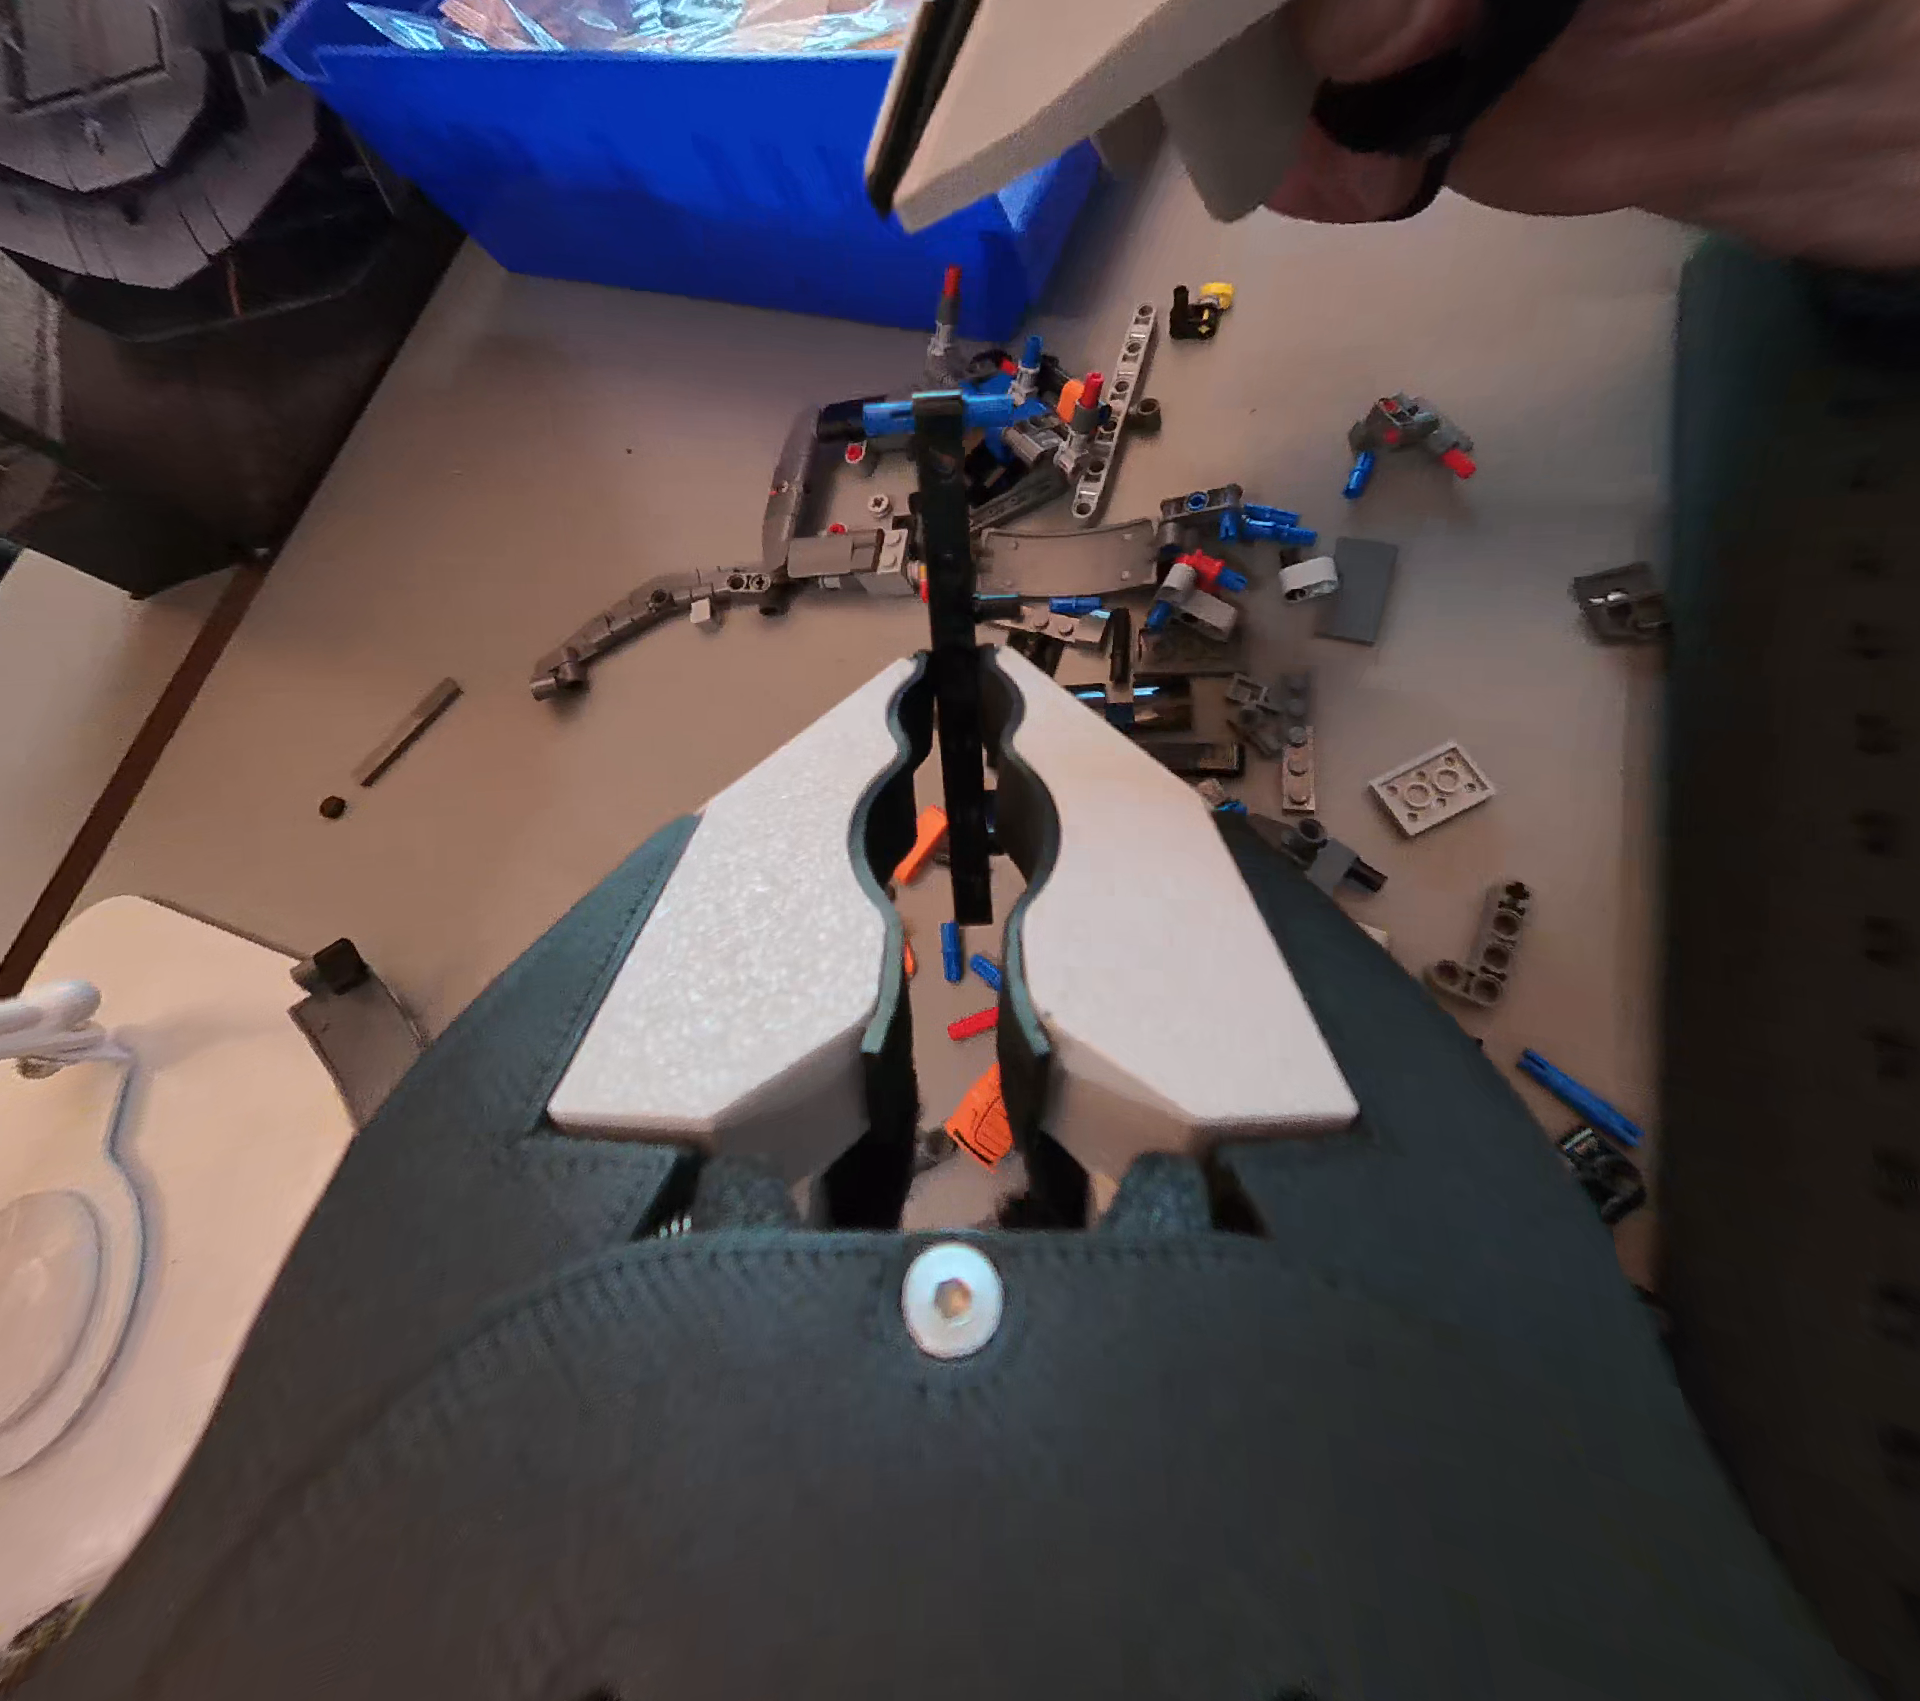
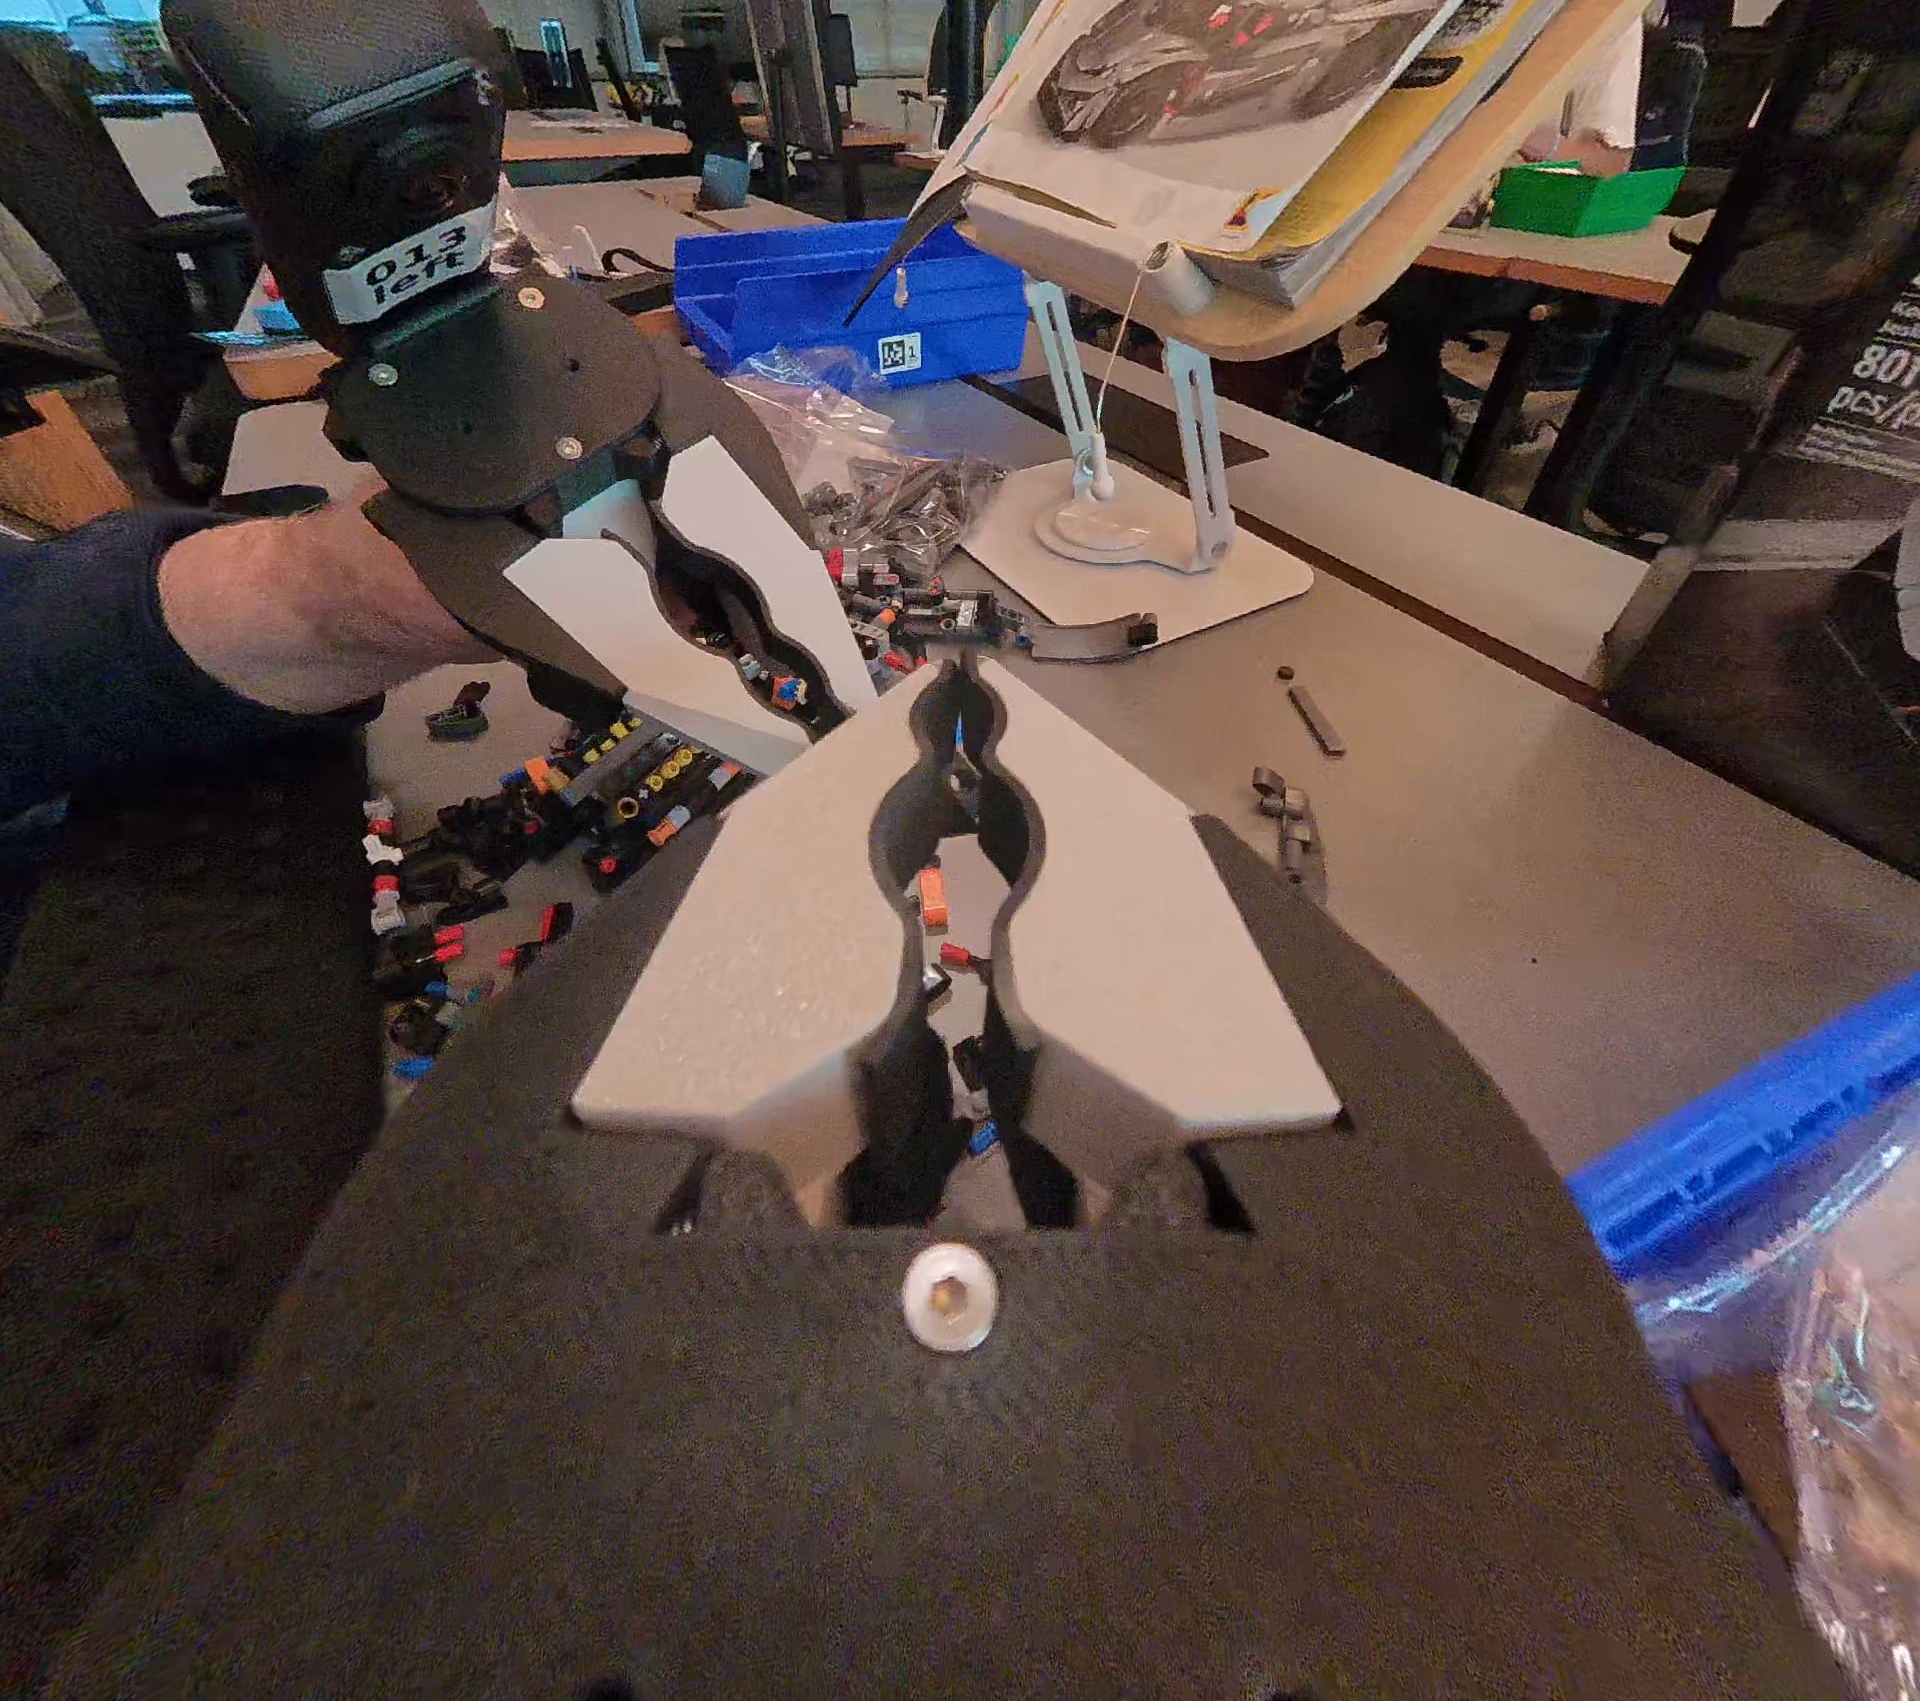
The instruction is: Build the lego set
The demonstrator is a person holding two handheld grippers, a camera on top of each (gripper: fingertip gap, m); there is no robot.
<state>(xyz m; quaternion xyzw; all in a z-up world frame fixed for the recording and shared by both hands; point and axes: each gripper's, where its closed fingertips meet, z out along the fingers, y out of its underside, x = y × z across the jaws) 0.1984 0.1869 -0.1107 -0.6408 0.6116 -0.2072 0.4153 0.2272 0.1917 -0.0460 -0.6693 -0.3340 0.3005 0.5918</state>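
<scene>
My left gripper [image 1: 956, 664] is shut on a long thin black beam [image 1: 951, 571]. The beam runs between the pads and sticks out well past the fingertips, above the pile of loose lego parts [image 1: 1195, 612]. I cannot tell whether its far end touches the blue parts behind it. My right gripper [image 2: 961, 672] is shut, and I see nothing in its tips. It also shows in the left wrist view [image 1: 894, 191], hanging above the pile at the upper right. The left gripper also shows in the right wrist view [image 2: 831, 721], close to the left of my right fingertips.
A blue bin [image 1: 644, 155] with plastic bags stands behind the pile. A grey curved assembly [image 1: 665, 602] lies to the left of the pile. An instruction book [image 2: 1247, 41] rests on a white stand [image 2: 1132, 550]. A clear bag of parts [image 2: 894, 488] lies beside the stand.
</scene>
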